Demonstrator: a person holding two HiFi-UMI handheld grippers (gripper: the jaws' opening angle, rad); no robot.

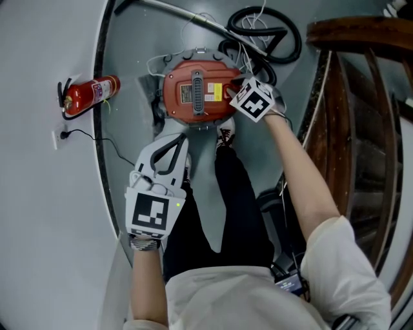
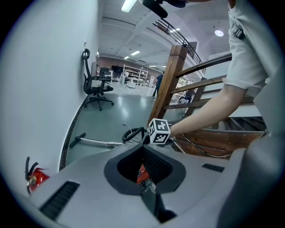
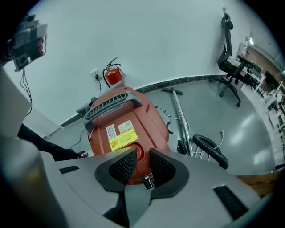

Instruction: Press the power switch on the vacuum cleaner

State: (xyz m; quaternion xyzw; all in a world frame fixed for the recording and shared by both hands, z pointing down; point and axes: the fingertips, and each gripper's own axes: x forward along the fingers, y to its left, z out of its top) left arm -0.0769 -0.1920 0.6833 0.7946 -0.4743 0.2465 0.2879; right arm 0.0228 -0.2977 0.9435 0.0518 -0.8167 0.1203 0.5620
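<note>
A red canister vacuum cleaner [image 1: 193, 90] lies on the grey floor ahead of the person's feet. It has a grey top handle [image 3: 111, 104] and a yellow label [image 3: 121, 138]. My right gripper [image 1: 232, 90] is down at its right side. In the right gripper view the jaws [image 3: 142, 158] stand a narrow gap apart, right over a round red button [image 3: 137, 153] below the label. I cannot tell whether they touch it. My left gripper [image 1: 184, 137] hangs nearer the person, above the shoes, shut on nothing. Its tips [image 2: 144, 147] meet.
A red fire extinguisher [image 1: 90, 93] stands by the wall on the left, near a wall socket [image 1: 58, 136] with a black cord. A black hose [image 1: 264, 32] and a metal wand [image 1: 187, 13] lie beyond the vacuum. A wooden stair railing [image 1: 361, 97] runs along the right.
</note>
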